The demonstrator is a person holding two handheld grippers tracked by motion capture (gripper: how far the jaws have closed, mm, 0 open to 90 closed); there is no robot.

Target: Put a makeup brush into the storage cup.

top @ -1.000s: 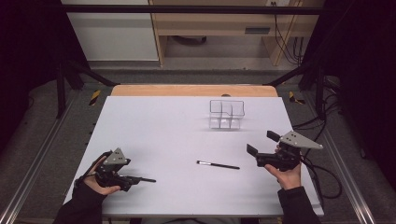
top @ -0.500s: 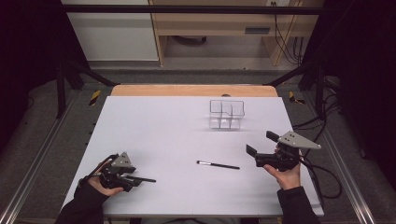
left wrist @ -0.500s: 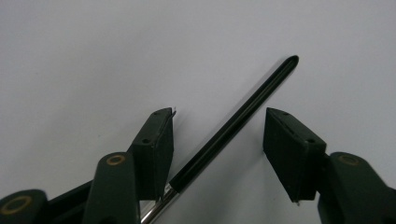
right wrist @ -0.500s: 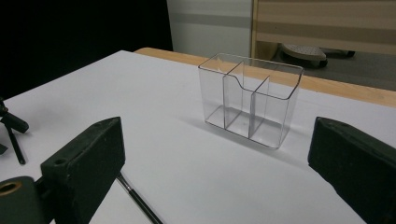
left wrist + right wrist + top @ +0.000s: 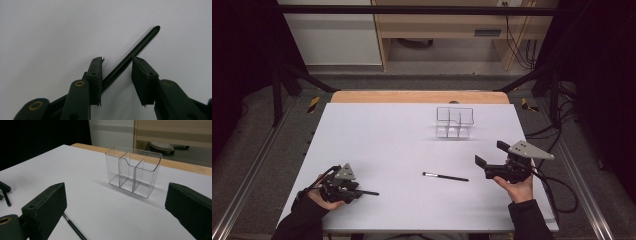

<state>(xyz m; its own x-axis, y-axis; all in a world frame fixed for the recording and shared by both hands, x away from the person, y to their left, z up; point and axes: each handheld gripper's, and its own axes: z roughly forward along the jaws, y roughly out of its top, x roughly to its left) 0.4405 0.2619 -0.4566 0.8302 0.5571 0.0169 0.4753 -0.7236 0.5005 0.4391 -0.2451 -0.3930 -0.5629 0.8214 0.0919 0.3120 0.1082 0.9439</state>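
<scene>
Movement over the last second is small: the left gripper (image 5: 357, 191) has slid a little nearer the person and settled lower over the table (image 5: 377, 130), while the far end of the thin black rod (image 5: 369, 192) between its jaws has barely shifted. That reads as a grip being settled on the rod, not a lift begun.

In the left gripper view the jaws stand part open, the gap wider than the rod (image 5: 140, 45). The rod crosses that gap on a slant, close along the inner face of the left pad (image 5: 96, 75) and brushing the far corner of the right one, so it looks bracketed rather than firmly pinched.

Its long axis lies flat on the table, the rounded end pointing ahead of the jaws and off to their right.

Farther along that line lies a second pen (image 5: 445, 176), then the right gripper (image 5: 490, 153), wide open and holding nothing, facing the clear organizer (image 5: 133, 171) ahead of it.
</scene>
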